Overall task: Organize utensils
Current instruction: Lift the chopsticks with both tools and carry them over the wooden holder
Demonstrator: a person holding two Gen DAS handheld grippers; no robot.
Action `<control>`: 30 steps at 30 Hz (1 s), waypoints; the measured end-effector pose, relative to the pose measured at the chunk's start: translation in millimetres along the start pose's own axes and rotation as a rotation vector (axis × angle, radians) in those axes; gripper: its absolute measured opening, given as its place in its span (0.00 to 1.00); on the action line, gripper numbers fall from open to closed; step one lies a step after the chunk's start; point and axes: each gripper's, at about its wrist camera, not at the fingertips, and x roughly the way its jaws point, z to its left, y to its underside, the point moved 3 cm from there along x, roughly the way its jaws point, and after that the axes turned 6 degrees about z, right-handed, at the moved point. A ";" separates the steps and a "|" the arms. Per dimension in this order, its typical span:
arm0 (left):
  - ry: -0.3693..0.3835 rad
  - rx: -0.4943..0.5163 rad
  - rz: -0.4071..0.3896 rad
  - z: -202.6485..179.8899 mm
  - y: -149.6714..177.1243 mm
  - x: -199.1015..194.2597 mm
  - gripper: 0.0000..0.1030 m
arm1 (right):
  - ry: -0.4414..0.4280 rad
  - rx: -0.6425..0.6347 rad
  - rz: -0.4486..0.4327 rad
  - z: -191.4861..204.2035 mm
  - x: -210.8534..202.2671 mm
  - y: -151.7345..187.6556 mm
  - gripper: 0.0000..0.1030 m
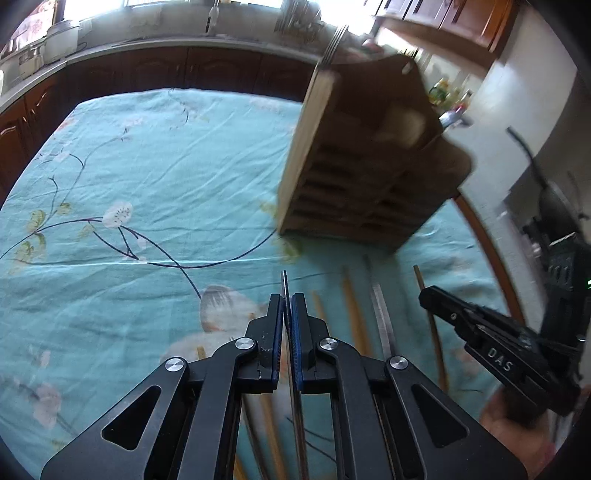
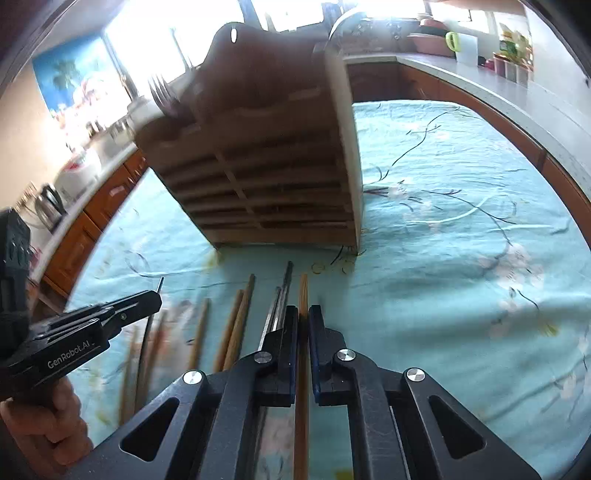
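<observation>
Utensils (image 2: 236, 325), slim, wooden and metal

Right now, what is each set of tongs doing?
Left tongs: closed on a thin metal utensil.
Right tongs: closed on a wooden chopstick.

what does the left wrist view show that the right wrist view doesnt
Only the left wrist view shows the left gripper head-on, shut on a thin dark metal utensil, and a white rice cooker on the far counter.

Only the right wrist view shows the right gripper head-on, shut on a wooden chopstick, plus a blue poster and a kettle.

Both show the wooden utensil rack holding forks, loose chopsticks lying before it, and the teal floral tablecloth.
</observation>
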 end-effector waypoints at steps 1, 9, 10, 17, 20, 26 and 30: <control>0.011 -0.001 -0.015 -1.6 0.2 -8.9 0.04 | -0.008 0.004 -0.012 -1.9 -6.2 0.7 0.05; 0.080 0.017 -0.140 -13.5 3.2 -83.0 0.03 | -0.067 0.034 -0.138 2.2 -70.9 2.1 0.05; 0.085 0.021 -0.153 -14.6 4.2 -90.8 0.03 | -0.072 0.034 -0.146 11.0 -71.5 -3.0 0.05; 0.119 0.042 -0.228 -21.2 9.7 -133.6 0.03 | -0.102 0.015 -0.233 23.7 -107.0 -7.3 0.05; 0.122 0.051 -0.255 -23.2 11.0 -146.9 0.03 | -0.110 0.008 -0.262 25.5 -123.3 -8.6 0.05; 0.127 0.053 -0.293 -23.5 8.0 -160.5 0.03 | -0.118 0.002 -0.313 28.5 -141.8 -13.3 0.05; 0.124 0.054 -0.305 -23.2 5.2 -162.7 0.03 | -0.118 0.000 -0.336 29.4 -147.0 -18.6 0.05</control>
